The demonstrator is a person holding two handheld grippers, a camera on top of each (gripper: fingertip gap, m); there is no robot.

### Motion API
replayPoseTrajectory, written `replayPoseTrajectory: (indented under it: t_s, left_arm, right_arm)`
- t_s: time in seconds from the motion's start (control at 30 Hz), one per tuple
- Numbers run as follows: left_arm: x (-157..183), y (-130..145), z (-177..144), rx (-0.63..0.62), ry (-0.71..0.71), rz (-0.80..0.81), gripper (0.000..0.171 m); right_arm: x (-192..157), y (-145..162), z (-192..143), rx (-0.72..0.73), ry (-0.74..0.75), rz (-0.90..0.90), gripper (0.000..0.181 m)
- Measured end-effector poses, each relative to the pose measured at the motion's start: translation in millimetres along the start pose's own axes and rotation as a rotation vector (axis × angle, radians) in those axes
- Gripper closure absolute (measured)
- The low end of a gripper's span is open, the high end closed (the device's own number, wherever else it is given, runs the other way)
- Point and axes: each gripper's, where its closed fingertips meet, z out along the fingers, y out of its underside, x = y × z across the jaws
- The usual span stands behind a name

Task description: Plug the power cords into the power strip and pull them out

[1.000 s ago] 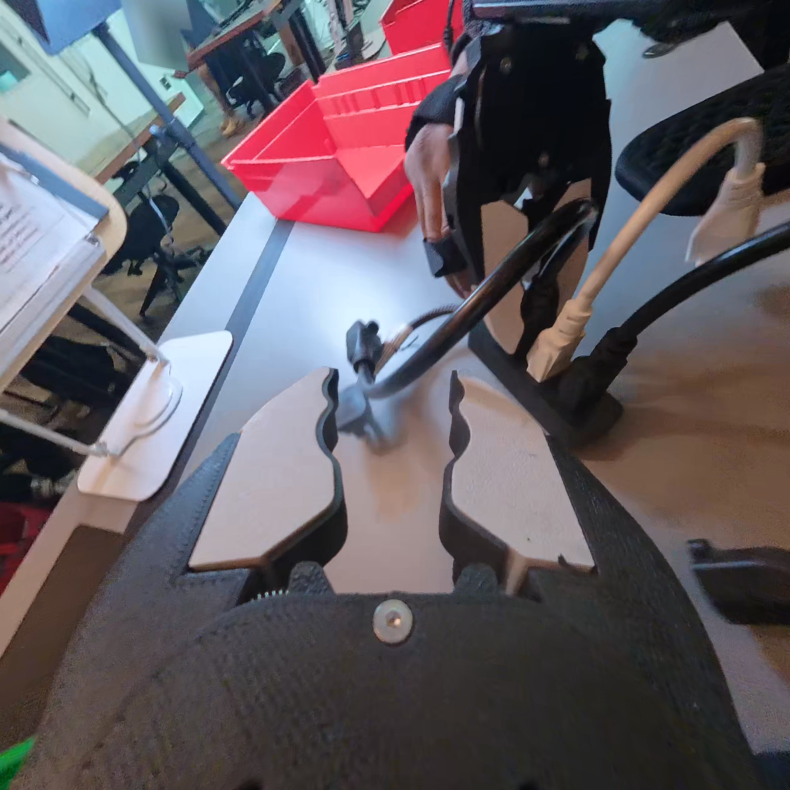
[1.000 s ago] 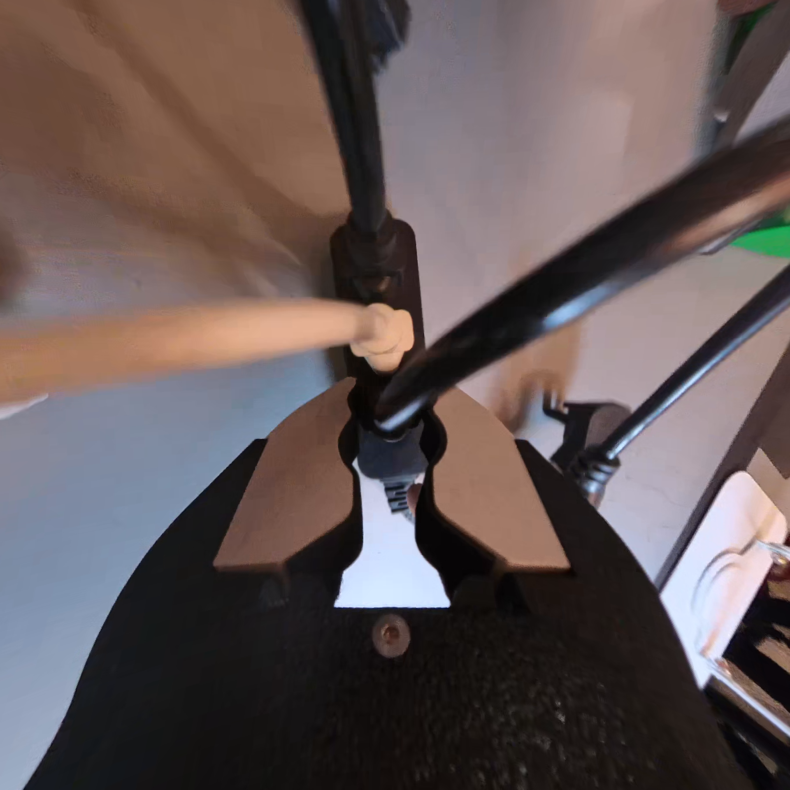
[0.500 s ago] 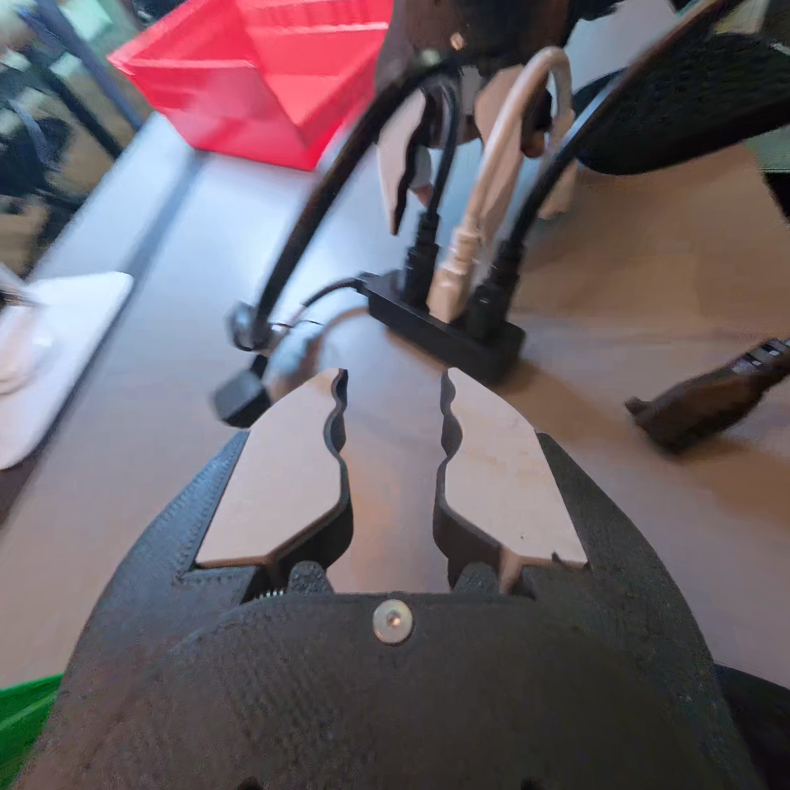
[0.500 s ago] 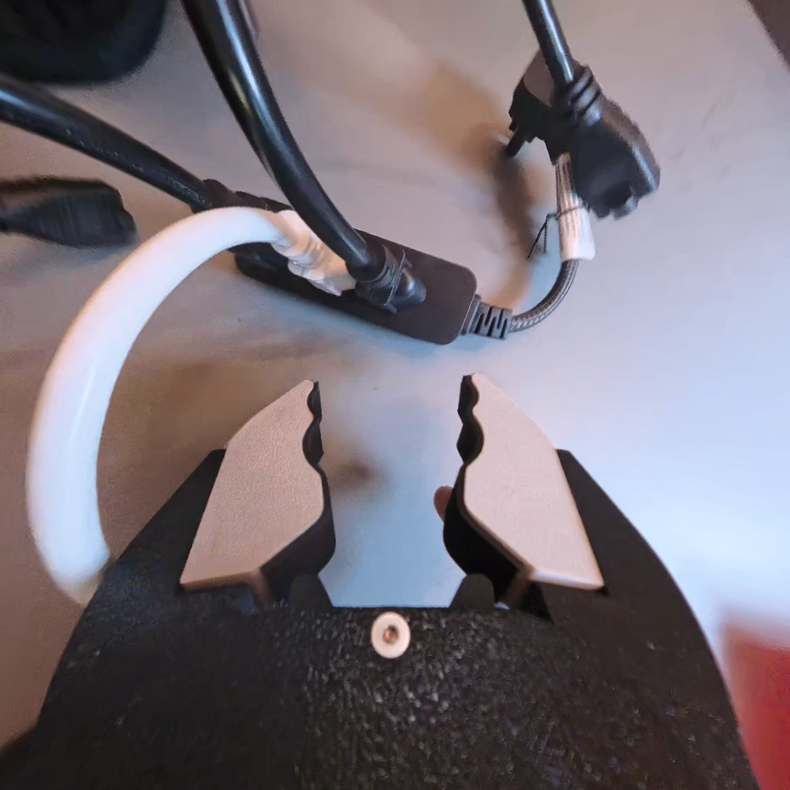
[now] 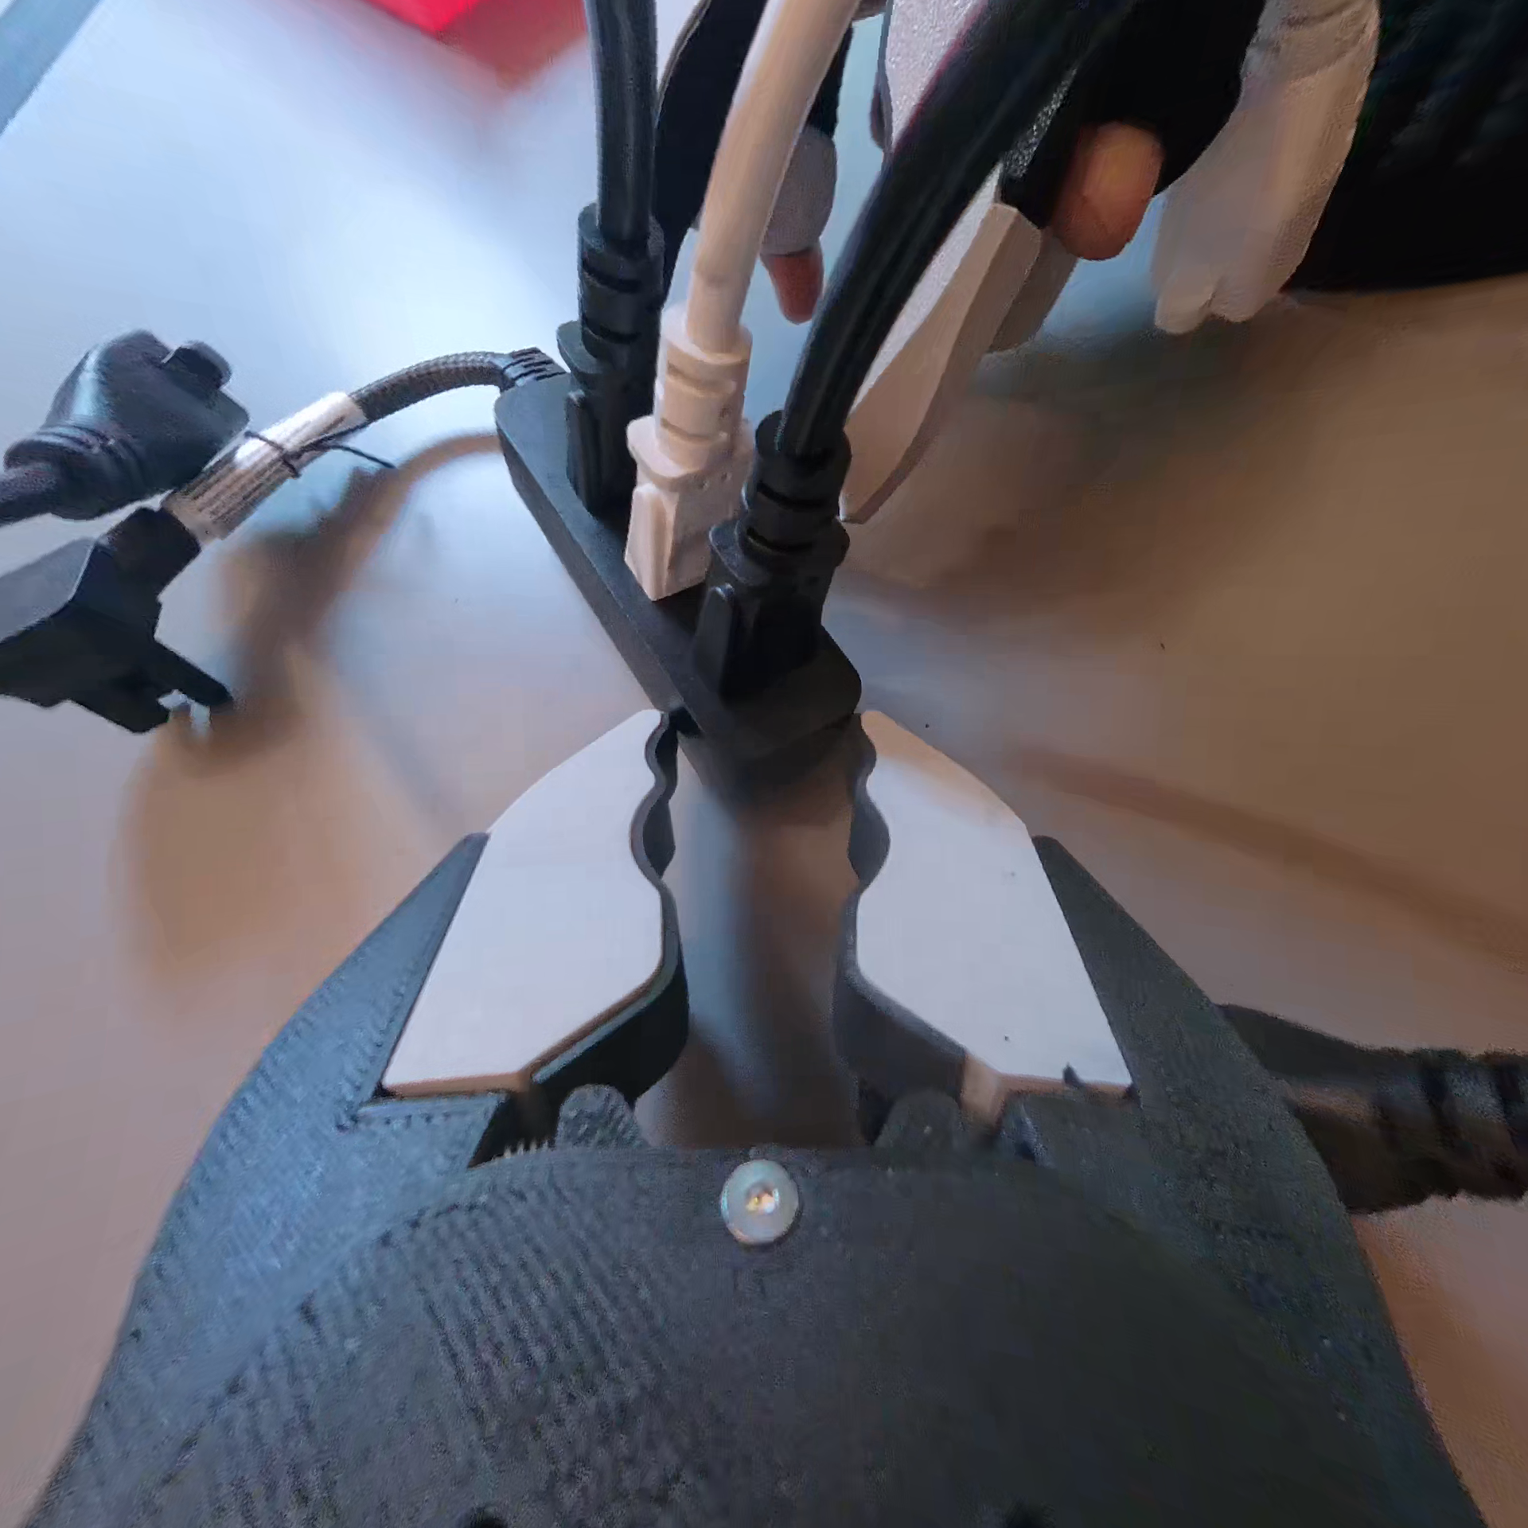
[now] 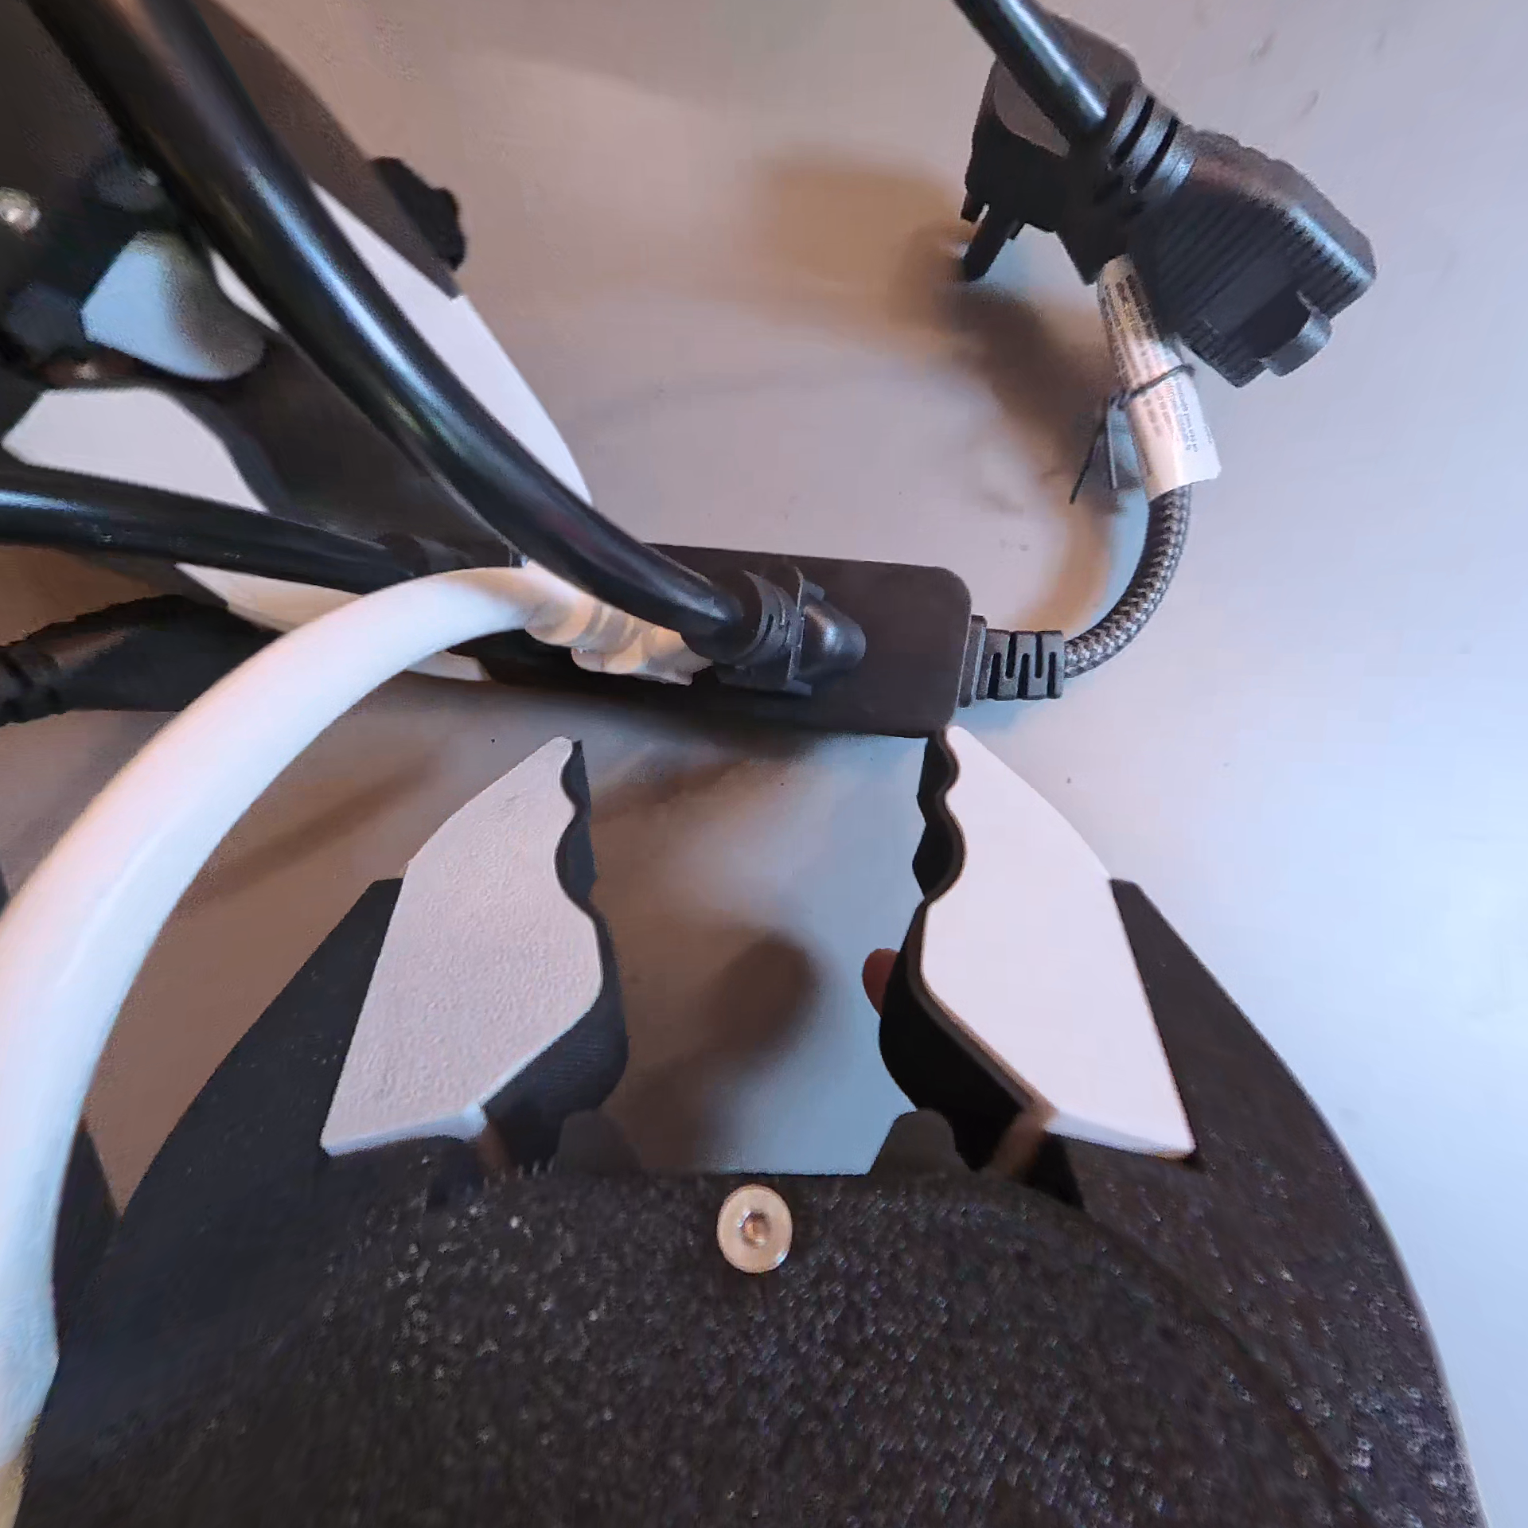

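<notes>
A black power strip (image 5: 653,628) lies on the table with three plugs in it: a far black plug (image 5: 616,372), a white plug (image 5: 686,471) and a near black plug (image 5: 769,570). My left gripper (image 5: 761,732) is open, its tips on either side of the strip's near end. My right gripper (image 6: 756,740) is open and empty, its tips just short of the strip's long side (image 6: 901,628). One of its fingers (image 5: 934,372) shows behind the strip in the left wrist view. The white cord (image 6: 165,777) loops past its left finger.
The strip's braided cord (image 6: 1149,570) curves away to a loose flat black plug (image 5: 83,637). Another black plug (image 6: 1215,215) lies beside it. A gloved hand (image 5: 1100,190) holds the right gripper. A red bin's corner (image 5: 430,16) is far back. A black cable end (image 5: 1406,1133) lies right.
My right gripper let go of the black plug, now in the strip, opened and drew back to the strip's side. My left gripper moved forward to the strip's near end.
</notes>
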Motion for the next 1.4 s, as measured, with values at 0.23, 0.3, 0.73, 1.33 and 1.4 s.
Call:
replayPoseTrajectory:
  t_s: [0.23, 0.3, 0.73, 1.33, 1.4]
  left_arm:
    - [4, 3, 1, -0.032, -0.111, -0.054, 0.135]
    - [3, 3, 1, -0.018, -0.091, -0.076, 0.136]
    - [-12, -16, -40, 0.135, 0.001, -0.031, 0.132]
    - [-44, -89, -156, 0.308, 0.066, 0.197, 0.133]
    - [-55, -98, -152, 0.257, 0.119, 0.244, 0.133]
  right_arm:
    - [3, -10, 9, -0.083, -0.033, -0.042, 0.09]
    - [5, -13, 5, -0.068, -0.031, -0.082, 0.095]
    - [-27, -52, -111, 0.164, -0.12, -0.169, 0.115]
    - [-58, -72, -95, -0.114, -0.054, -1.305, 0.17]
    - [-66, -74, -94, -0.12, -0.078, -1.385, 0.17]
